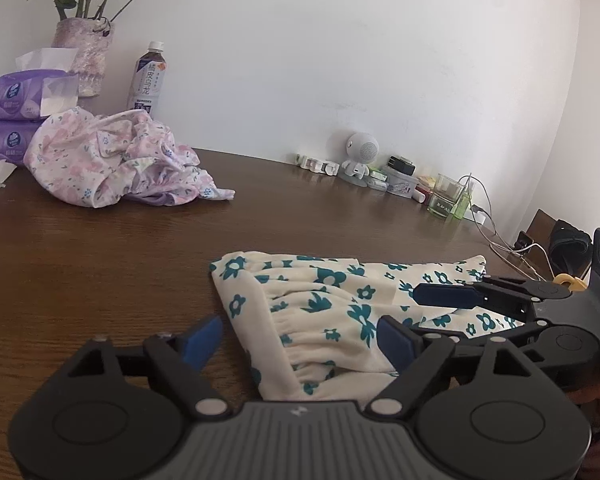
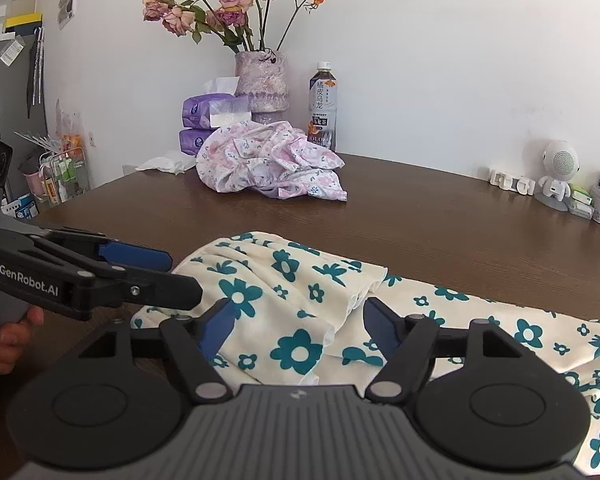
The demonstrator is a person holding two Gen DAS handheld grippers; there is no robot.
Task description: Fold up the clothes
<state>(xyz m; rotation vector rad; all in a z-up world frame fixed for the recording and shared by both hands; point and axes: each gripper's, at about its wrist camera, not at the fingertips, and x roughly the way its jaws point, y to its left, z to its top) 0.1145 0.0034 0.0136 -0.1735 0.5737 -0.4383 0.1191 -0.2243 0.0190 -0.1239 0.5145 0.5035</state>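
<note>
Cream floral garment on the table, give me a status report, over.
Left gripper open, right gripper open, both over the cloth, pads clear. Cream floral garment lies flat, partly folded. Pink floral garment bunched further back, out of the way.

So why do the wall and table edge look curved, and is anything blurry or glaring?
Left wrist view: the fisheye lens bows the table edge and darkens the corners; the glass far back looks soft. Right wrist view: same bending, even daylight with a pale sheen on the wood, while the cream floral garment is sharp and the left hand-held gripper casts little shadow.
</note>
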